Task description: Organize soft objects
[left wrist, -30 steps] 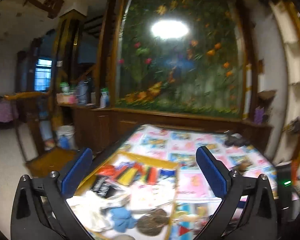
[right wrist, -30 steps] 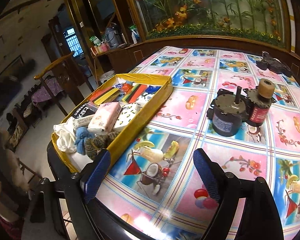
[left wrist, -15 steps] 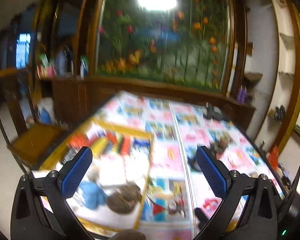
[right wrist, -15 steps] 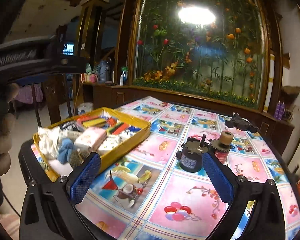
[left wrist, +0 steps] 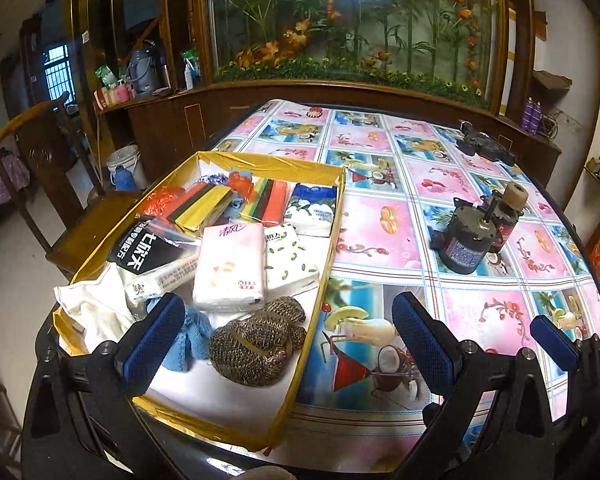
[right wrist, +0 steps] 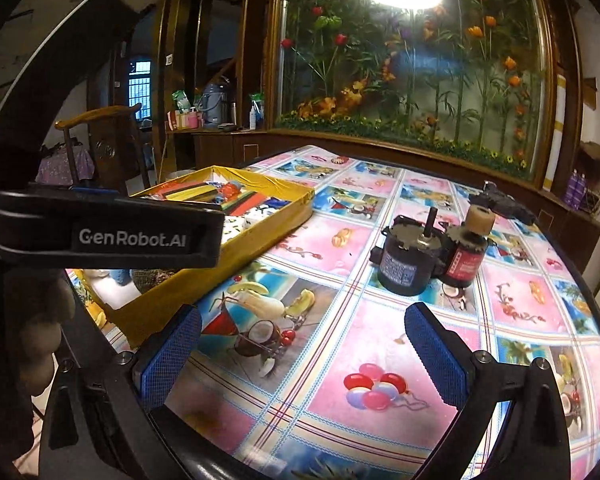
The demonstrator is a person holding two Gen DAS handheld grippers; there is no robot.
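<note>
A yellow box [left wrist: 332, 236] on the table holds soft things: a brown knitted bundle [left wrist: 256, 344], a blue knitted piece [left wrist: 194, 338], a pink tissue pack [left wrist: 230, 266], a white patterned tissue pack [left wrist: 290, 260], a white cloth [left wrist: 94, 306], a black-and-white pack [left wrist: 148, 250] and coloured bundles [left wrist: 236, 200] at the far end. My left gripper [left wrist: 288, 340] is open and empty, held over the box's near end. My right gripper [right wrist: 304, 358] is open and empty over the bare tablecloth; the box [right wrist: 260, 236] lies to its left.
Two small motors [left wrist: 468, 236] [right wrist: 432, 252] stand on the patterned tablecloth [left wrist: 380, 240] right of the box. A black part [left wrist: 484, 146] lies at the far right edge. A wooden chair [left wrist: 32, 152] stands left of the table. The left gripper's body [right wrist: 108, 232] crosses the right wrist view.
The left gripper has swung down and forward over the box's near end, so the box now fills its view. The right gripper has tilted up and stayed open over the tablecloth.
</note>
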